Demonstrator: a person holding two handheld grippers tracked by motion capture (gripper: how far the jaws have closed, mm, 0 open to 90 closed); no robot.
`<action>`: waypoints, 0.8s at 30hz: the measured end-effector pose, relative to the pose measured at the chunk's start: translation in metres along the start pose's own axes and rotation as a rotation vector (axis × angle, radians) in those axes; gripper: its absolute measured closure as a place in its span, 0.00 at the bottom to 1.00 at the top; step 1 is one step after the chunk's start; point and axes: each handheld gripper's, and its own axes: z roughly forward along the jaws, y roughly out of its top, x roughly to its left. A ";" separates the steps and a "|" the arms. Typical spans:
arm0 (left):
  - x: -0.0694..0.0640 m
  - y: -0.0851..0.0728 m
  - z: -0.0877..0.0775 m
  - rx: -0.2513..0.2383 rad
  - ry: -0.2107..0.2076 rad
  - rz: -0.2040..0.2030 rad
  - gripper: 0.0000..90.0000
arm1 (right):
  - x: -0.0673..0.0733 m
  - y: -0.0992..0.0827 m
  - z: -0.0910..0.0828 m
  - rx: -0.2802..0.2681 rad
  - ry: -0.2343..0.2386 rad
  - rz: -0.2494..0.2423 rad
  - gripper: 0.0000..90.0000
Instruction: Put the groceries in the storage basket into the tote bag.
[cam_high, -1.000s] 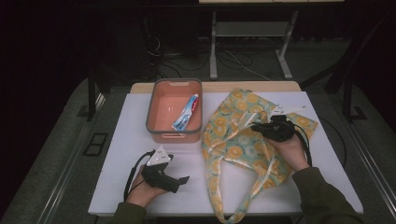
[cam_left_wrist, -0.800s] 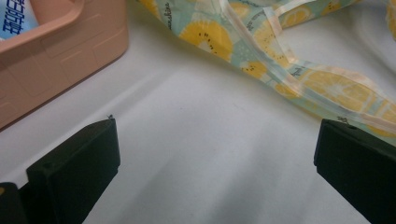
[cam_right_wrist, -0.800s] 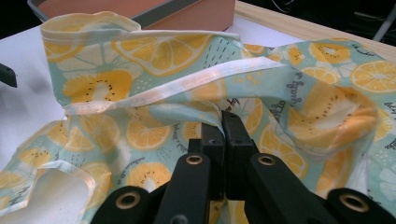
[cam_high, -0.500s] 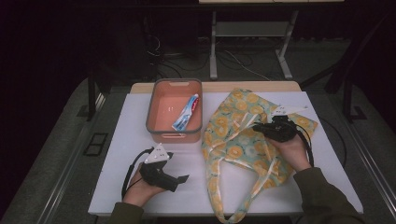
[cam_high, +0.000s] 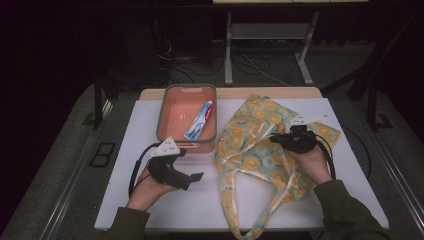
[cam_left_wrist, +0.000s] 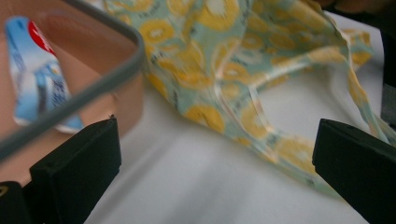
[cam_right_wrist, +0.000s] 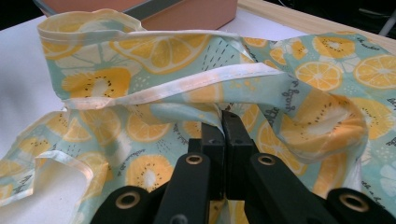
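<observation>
The left gripper is empty, with its jaws wide apart, near the front of the table. The right gripper is closed and pinches the rim of the fruit-print bag, which lies flat beside the tray. The toothpaste lies inside this tray, further back. I think the next step is taking the toothpaste: approach from above, grip the tube at its middle, and keep the bag mouth lifted.

Dim, dark surroundings; blurred left gripper view.
</observation>
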 end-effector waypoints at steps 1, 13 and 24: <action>0.003 0.005 0.000 -0.006 0.022 0.002 0.01 | 0.000 0.000 0.000 -0.001 0.001 -0.001 0.99; 0.064 0.056 0.018 -0.043 0.169 -0.076 0.18 | -0.001 -0.001 -0.001 -0.002 0.001 -0.002 0.99; 0.110 0.075 0.064 0.010 0.198 -0.106 0.27 | -0.001 -0.001 0.000 -0.002 0.006 -0.007 0.99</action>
